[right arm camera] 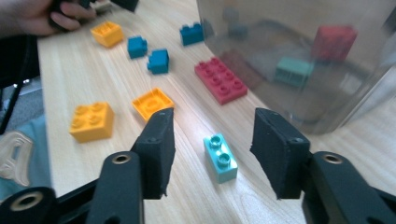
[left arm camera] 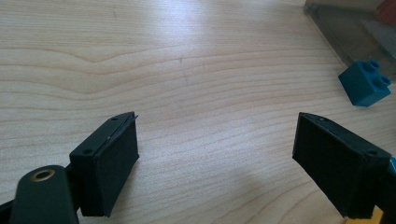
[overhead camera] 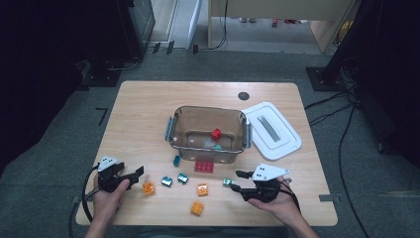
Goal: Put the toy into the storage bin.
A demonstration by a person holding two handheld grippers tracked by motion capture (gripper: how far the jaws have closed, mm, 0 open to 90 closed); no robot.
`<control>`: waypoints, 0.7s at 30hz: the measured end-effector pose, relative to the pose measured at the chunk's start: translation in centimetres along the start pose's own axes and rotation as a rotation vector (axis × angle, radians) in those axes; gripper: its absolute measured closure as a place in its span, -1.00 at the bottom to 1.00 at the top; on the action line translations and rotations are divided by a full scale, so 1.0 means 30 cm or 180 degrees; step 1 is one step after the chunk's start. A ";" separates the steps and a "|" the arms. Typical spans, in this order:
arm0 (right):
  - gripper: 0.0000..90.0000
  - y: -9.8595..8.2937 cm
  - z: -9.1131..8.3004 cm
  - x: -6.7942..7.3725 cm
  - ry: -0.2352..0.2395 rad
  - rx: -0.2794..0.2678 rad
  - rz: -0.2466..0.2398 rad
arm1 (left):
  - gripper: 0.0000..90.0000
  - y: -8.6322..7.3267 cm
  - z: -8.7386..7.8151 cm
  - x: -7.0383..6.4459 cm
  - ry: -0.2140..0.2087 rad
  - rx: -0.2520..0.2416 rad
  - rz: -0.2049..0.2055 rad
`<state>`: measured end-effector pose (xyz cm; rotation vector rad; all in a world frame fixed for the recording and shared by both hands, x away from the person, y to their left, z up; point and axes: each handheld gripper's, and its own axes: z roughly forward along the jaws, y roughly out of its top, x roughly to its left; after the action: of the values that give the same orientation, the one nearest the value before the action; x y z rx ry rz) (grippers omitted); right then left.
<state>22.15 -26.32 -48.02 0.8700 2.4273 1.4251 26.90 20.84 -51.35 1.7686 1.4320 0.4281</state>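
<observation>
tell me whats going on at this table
A person holds tongs in each hand over toy bricks scattered before a clear bin. The right tongs are open, lined up on a light teal brick lying on the table. The left tongs are open too, holding nothing. A red brick already sits in the bin; its white lid lies beside it.

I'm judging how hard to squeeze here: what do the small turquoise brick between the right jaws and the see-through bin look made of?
The turquoise brick looks like hard moulded plastic: crisp edges, round studs, a faint sheen. The bin seems to be clear, smoke-tinted rigid plastic, since the bricks inside show through its glossy wall. Its grey side latches could be plastic too, but that is hard to tell.
</observation>
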 end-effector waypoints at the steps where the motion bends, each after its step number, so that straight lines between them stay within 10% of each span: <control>1: 0.14 -0.010 0.016 -0.007 0.0021 0.0032 0.0011 | -0.69 0.000 0.000 0.000 -0.0001 0.0000 -0.0002; 21: 0.62 -0.062 0.124 -0.023 0.0012 0.0423 -0.0097 | -0.69 0.000 0.000 0.000 -0.0013 -0.0001 0.0004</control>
<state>23.64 -24.67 -51.60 0.8546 2.5508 1.2683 26.90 20.84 -51.35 1.7692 1.4281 0.4252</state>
